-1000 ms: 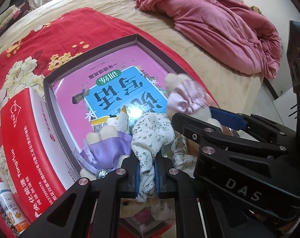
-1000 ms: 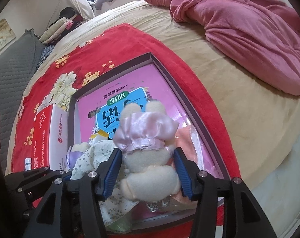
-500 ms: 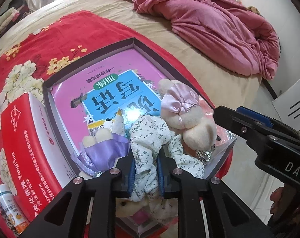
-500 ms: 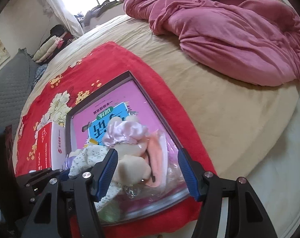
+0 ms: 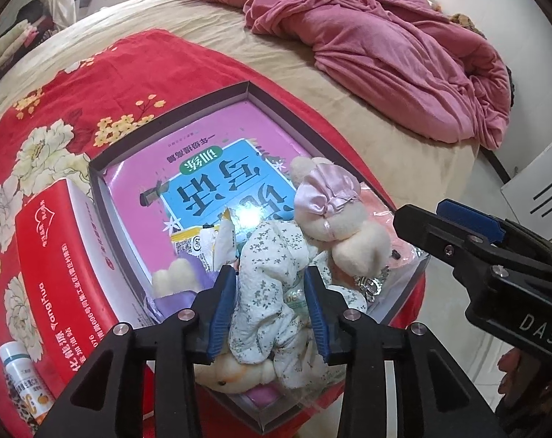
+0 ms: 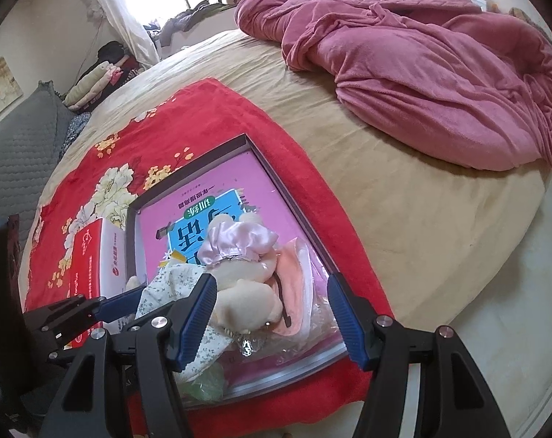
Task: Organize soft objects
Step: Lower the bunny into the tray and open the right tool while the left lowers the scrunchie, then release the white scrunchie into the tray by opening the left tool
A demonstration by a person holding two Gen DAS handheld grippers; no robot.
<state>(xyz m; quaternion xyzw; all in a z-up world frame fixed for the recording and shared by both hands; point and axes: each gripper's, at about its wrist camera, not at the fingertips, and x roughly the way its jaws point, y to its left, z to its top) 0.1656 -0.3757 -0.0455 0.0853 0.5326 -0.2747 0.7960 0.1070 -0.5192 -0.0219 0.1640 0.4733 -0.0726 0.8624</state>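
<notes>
Left wrist view: the left tool point(image 5: 271, 308) straddles the floral cloth toy point(image 5: 272, 273), which lies in the near end of the open box point(image 5: 166, 124) on the bed, draped with its long axis running away from the tool, roughly in line with the fingers. The jaws are opening, the blue pads standing just off the cloth on both sides, so the toy rests on the pile rather than in a grip. Immediately to the right of it, and touching it, lies the cream plush with the pink satin bonnet point(image 5: 334, 211), its head toward the far end of the box. In the right wrist view the right tool point(image 6: 272, 317) hangs above that plush point(image 6: 246, 292) with its jaws wide apart and nothing pressed between them. Judged from this, the left tool is the nearer one to the floral toy, and backing straight out along the toy's length looks the cleanest way off it.
</notes>
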